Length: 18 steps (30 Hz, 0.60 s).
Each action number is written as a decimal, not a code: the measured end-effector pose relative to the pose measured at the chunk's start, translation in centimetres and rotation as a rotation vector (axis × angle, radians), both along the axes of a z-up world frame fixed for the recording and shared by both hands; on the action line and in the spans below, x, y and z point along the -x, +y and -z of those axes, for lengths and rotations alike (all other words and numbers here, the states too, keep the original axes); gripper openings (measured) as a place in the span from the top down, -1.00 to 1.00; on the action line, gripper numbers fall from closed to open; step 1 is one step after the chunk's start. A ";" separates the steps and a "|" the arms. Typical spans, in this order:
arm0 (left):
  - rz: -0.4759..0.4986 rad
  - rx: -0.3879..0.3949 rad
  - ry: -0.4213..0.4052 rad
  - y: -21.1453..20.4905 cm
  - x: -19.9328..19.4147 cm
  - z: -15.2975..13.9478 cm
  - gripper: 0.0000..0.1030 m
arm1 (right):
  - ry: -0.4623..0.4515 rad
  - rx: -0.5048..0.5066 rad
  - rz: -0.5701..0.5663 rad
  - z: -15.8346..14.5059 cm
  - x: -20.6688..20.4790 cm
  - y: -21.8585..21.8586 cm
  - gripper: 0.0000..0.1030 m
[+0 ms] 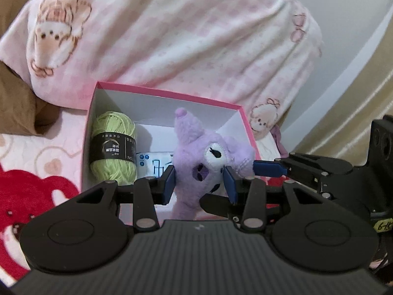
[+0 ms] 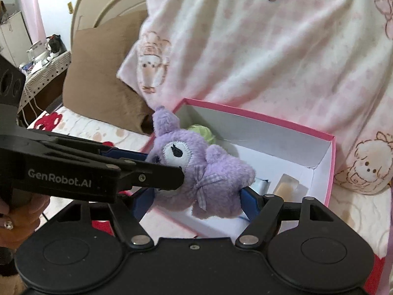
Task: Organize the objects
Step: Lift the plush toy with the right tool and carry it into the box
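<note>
A purple plush toy (image 1: 196, 154) with a white eye patch hangs over the front edge of a pink box (image 1: 157, 91) with a white inside. My left gripper (image 1: 200, 183) is shut on the toy's body. My right gripper (image 2: 197, 202) also grips the toy (image 2: 196, 169) from the side, its blue pads (image 1: 267, 168) touching the toy's right limb. In the box lie a green yarn ball (image 1: 113, 145) with a black label, a white packet (image 1: 152, 164) and a small clear block (image 2: 287, 183). The box's pink wall (image 2: 329, 172) also shows in the right wrist view.
The box sits on a pink bed sheet (image 1: 44, 157) with red hearts. A pink-and-white fleece blanket (image 1: 184, 32) with cartoon animals piles up behind the box. A brown pillow (image 2: 98, 78) lies at the left. A cluttered side table (image 2: 41, 66) stands far left.
</note>
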<state>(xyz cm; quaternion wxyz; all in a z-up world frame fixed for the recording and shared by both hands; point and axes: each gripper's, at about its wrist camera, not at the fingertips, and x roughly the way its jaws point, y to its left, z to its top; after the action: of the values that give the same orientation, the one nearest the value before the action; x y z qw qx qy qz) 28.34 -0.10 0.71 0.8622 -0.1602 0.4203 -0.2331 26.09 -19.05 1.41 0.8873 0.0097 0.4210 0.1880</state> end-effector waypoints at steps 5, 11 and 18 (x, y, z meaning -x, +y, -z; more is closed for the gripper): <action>0.004 0.003 0.030 -0.5 -1.8 3.0 0.20 | 0.063 -0.033 0.005 2.8 -2.1 -1.1 -0.52; 0.006 -0.018 0.087 -1.3 -3.3 6.1 0.20 | 0.139 -0.032 0.016 6.2 -3.6 -1.2 -0.51; 0.002 -0.042 0.163 -1.4 -4.3 8.6 0.20 | 0.237 -0.059 0.014 9.0 -4.8 -1.4 -0.51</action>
<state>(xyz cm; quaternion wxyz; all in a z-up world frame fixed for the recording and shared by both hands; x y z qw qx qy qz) 32.66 -1.46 -7.90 0.8281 -0.1602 0.4938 -0.2116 30.87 -20.49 -7.63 0.8320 0.0608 0.5171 0.1918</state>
